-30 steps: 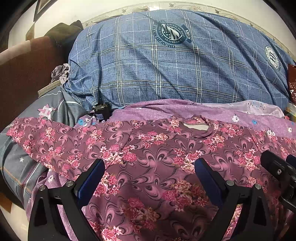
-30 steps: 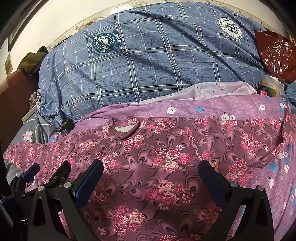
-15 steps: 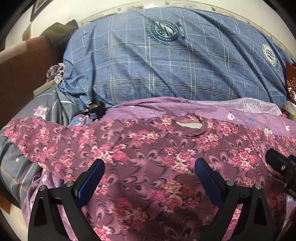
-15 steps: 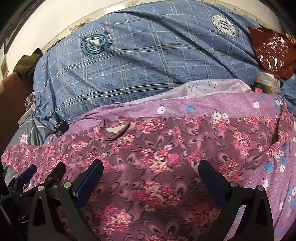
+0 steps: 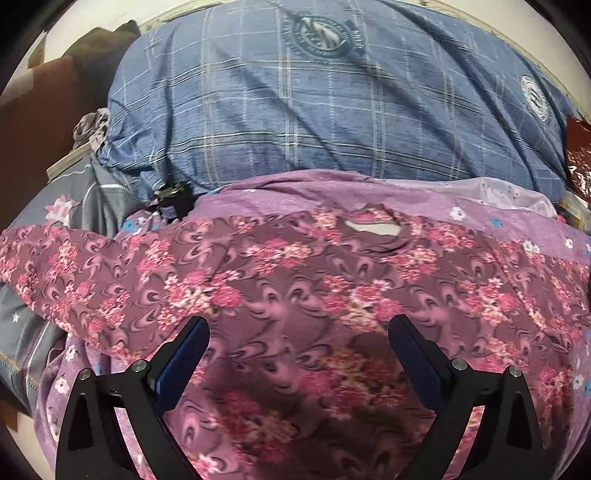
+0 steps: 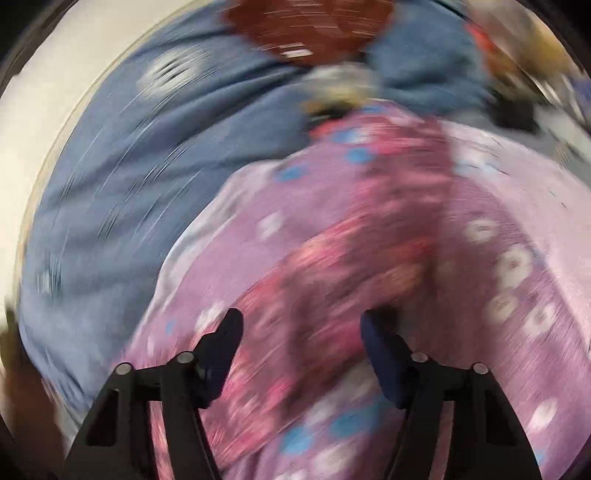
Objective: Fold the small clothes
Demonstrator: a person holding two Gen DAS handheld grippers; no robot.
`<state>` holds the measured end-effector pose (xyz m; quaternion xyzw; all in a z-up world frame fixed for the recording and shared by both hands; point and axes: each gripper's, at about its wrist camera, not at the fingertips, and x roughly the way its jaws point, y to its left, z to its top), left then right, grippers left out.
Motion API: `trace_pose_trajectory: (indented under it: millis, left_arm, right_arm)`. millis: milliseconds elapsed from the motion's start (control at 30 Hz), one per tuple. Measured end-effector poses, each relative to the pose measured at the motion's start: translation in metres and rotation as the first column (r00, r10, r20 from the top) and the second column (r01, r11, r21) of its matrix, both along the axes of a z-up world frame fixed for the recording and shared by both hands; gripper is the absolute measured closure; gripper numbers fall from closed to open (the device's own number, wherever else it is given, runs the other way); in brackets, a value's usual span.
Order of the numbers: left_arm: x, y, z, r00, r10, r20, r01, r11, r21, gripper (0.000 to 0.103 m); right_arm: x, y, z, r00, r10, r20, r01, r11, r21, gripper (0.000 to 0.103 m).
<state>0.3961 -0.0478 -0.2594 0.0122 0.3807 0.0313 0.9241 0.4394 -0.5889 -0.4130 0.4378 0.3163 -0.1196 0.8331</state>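
The left wrist view is sharp: a floral maroon top (image 5: pixel 295 295) lies spread flat on a lilac flowered sheet (image 5: pixel 480 218), neckline away from the camera, one sleeve reaching far left, with a blue checked quilt (image 5: pixel 332 122) bundled behind it. The left tongs (image 5: pixel 298 332) stand wide apart above the garment's middle, nothing between the pads. The right wrist view is smeared by motion and shows what the left does not: a strip of the top running diagonally up from the right tongs (image 6: pixel 301 328) and a red-brown bag (image 6: pixel 306 22) at the top edge. The right tongs' jaws have just been closing but stand apart, the blurred fabric lying behind the gap; whether they touch it I cannot tell
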Motion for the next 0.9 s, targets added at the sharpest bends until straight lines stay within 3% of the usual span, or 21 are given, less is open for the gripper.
trace_pose_trajectory:
  millis: [133,267,333,367,400,467,567,633,700,800,900]
  left_arm:
    - [0.006,0.005,-0.007,1.000,0.016,-0.011,-0.015,1.000,0.013,0.005]
    - [0.012,0.002,-0.012,1.000,0.020,-0.020,-0.020,1.000,0.016,0.005]
    - [0.012,0.000,-0.013,1.000,0.011,-0.018,-0.011,1.000,0.018,0.005]
    - [0.011,-0.001,-0.013,1.000,0.006,-0.016,-0.005,1.000,0.023,0.005]
    - [0.010,-0.003,-0.012,1.000,0.002,-0.011,-0.002,1.000,0.030,0.005]
    - [0.005,-0.003,-0.011,1.000,0.000,0.002,0.000,0.999,0.036,0.005]
    - [-0.003,0.002,-0.005,0.999,0.014,0.031,-0.015,0.999,0.036,0.005]
    - [-0.010,0.007,0.000,0.998,0.035,0.055,-0.036,0.999,0.026,0.005]
    - [-0.017,0.017,0.008,0.994,0.064,0.085,-0.066,0.998,0.018,0.005]
    - [-0.028,0.036,0.015,0.986,0.113,0.119,-0.115,0.993,0.005,0.005]
    - [-0.033,0.058,0.020,0.979,0.166,0.122,-0.165,0.986,-0.017,0.005]
  right_arm:
    - [-0.002,-0.055,-0.003,0.989,-0.146,0.035,0.145,0.988,0.044,0.035]
    - [0.023,-0.073,-0.011,0.987,-0.159,-0.004,0.159,0.986,0.057,0.034]
    - [0.035,-0.069,-0.006,0.990,-0.143,-0.014,0.143,0.990,0.002,0.032]
    - [0.039,-0.064,-0.003,0.990,-0.140,-0.033,0.139,0.990,-0.038,0.038]
    - [0.038,-0.059,-0.002,0.988,-0.145,-0.048,0.142,0.988,-0.064,0.062]
    - [0.045,-0.051,0.003,0.990,-0.131,-0.051,0.127,0.989,-0.080,0.095]
    - [0.045,-0.019,0.031,0.998,-0.062,0.024,0.065,0.987,-0.149,0.096]
    - [0.044,0.014,0.063,0.991,0.023,0.129,0.000,0.984,-0.176,0.096]
    - [0.043,0.045,0.088,0.971,0.108,0.214,-0.068,0.980,-0.187,0.096]
    - [0.047,0.118,0.130,0.894,0.291,0.339,-0.228,0.950,-0.213,0.096]
    - [0.058,0.190,0.144,0.824,0.422,0.378,-0.365,0.906,-0.215,0.095]
